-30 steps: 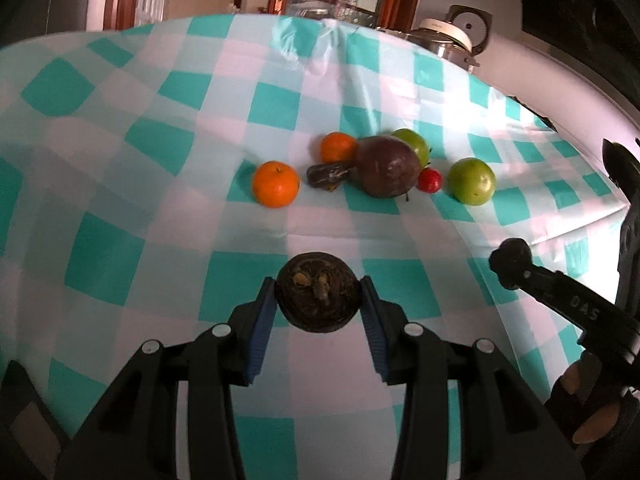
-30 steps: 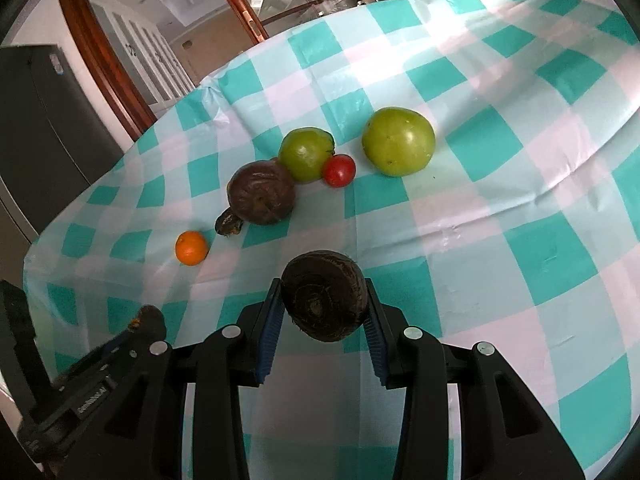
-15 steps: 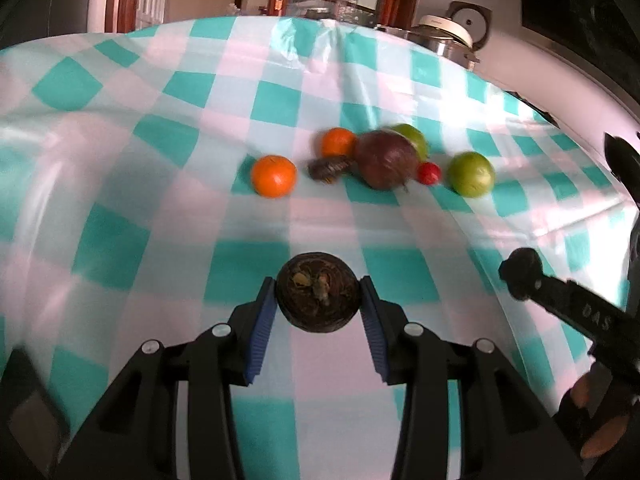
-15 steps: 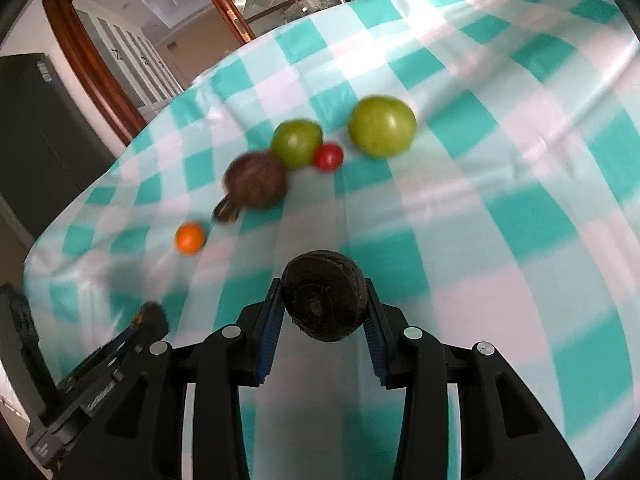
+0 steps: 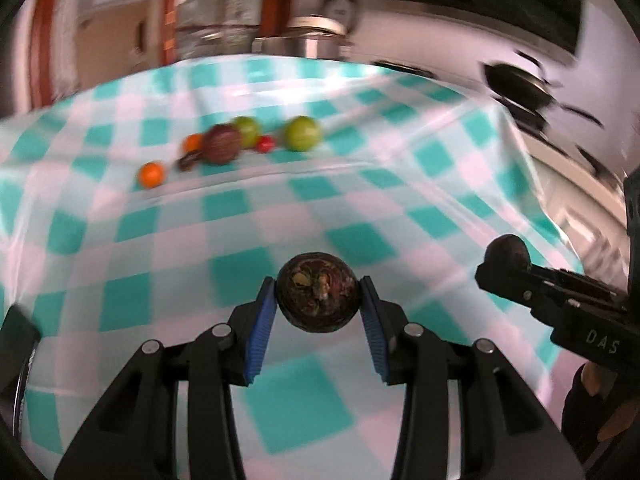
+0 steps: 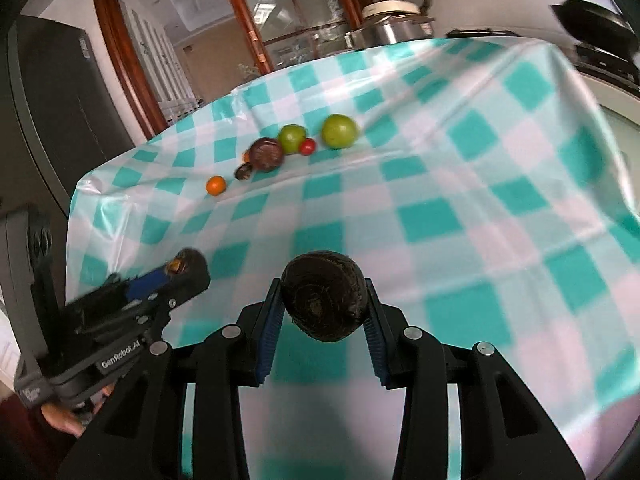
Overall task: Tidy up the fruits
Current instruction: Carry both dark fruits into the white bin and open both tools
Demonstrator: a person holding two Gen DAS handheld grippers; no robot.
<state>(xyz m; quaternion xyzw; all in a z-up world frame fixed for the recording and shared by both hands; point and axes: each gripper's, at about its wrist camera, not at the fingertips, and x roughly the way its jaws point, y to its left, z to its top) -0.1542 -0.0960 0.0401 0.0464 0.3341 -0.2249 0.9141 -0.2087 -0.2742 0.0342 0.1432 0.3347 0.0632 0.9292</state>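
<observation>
Both grippers have been pulling back from the row of fruit since a second ago, so the fruits are now sitting smaller and farther up the checked tablecloth [image 6: 460, 216], and more of the cloth's far edge and the room beyond is showing.

Nearest, the left gripper [image 5: 318, 304] is clamping its blue pads [image 5: 260, 330] on a dark round fruit [image 5: 318, 300], whose mottled end is facing the camera; the fruit is hanging above the cloth. The right gripper [image 6: 323, 300] is likewise squeezing a second dark fruit [image 6: 323, 296] between its pads. Each gripper is showing at the edge of the other's view, side by side and apart.

Farther off, the remaining fruits are lying in a loose line on the cloth: a small orange one [image 6: 216, 185] at the left end, then a small dark piece [image 6: 243, 171] touching a large brown-purple fruit [image 6: 266, 154], another orange fruit [image 5: 193, 142] peeking out behind it, a green fruit [image 6: 291, 138] with a little red one [image 6: 307, 146] beside it, and a larger green fruit [image 6: 339, 131] slightly apart at the right end.

Beyond the table, a metal pot [image 6: 394, 26] is standing blurred before a wood-framed glass door [image 6: 280, 20].
</observation>
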